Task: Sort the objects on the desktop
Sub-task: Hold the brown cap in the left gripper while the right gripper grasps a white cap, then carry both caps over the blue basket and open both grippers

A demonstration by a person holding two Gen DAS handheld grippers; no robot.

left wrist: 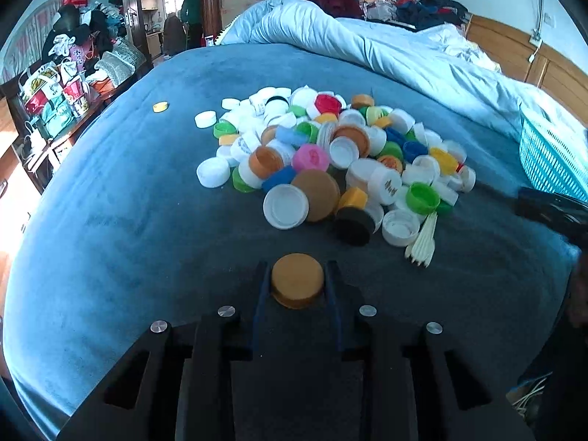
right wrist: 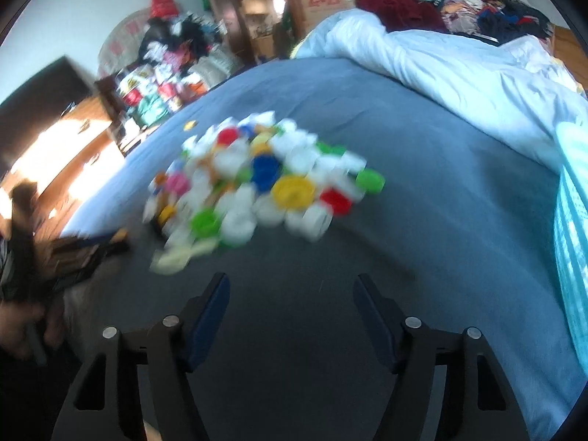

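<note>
An orange bottle cap (left wrist: 297,280) sits pinched between the two fingers of the left gripper (left wrist: 297,282), just above the blue blanket (left wrist: 128,220) and near the front edge of a heap of bottle caps (left wrist: 330,161). The heap mixes white, green, blue, yellow, red and pink caps, with a bundle of pale sticks (left wrist: 422,239) touching its near right edge. One yellow cap (left wrist: 160,106) lies well apart to the far left. The right gripper (right wrist: 290,286) hangs with its fingers spread wide and nothing between them; its view is blurred. A turquoise basket (left wrist: 551,158) stands to the right, beside a rumpled pale duvet (left wrist: 386,47).
</note>
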